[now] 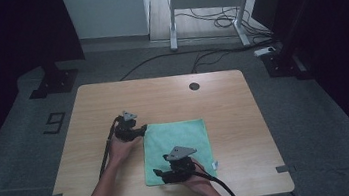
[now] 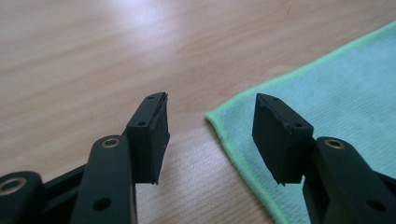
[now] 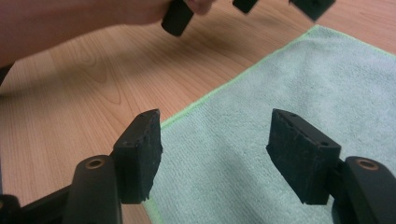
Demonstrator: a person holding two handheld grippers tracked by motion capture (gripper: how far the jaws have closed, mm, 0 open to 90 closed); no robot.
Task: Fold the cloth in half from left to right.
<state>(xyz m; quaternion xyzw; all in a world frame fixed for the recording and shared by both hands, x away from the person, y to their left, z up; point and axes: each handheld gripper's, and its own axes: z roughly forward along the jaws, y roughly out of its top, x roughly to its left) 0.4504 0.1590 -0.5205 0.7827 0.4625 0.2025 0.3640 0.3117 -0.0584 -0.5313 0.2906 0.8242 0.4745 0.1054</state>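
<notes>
A light green cloth (image 1: pixel 176 148) lies flat on the wooden table (image 1: pixel 112 98), right of its middle. My left gripper (image 1: pixel 142 130) is at the cloth's far left corner. In the left gripper view its jaws (image 2: pixel 210 135) stand open low over the table, with that corner of the cloth (image 2: pixel 336 93) on the wood between them and neither pad touching it. My right gripper (image 1: pixel 159 174) is at the cloth's near left corner. Its jaws (image 3: pixel 215 154) are open astride the cloth's (image 3: pixel 280 93) left edge, gripping nothing. Beyond them is the left hand (image 3: pixel 70 23).
A dark round grommet hole (image 1: pixel 194 86) sits near the table's far edge. Bare wood lies left of and beyond the cloth. On the floor behind are a white desk frame (image 1: pixel 206 3) with loose cables and black stand bases (image 1: pixel 54 82) at either side.
</notes>
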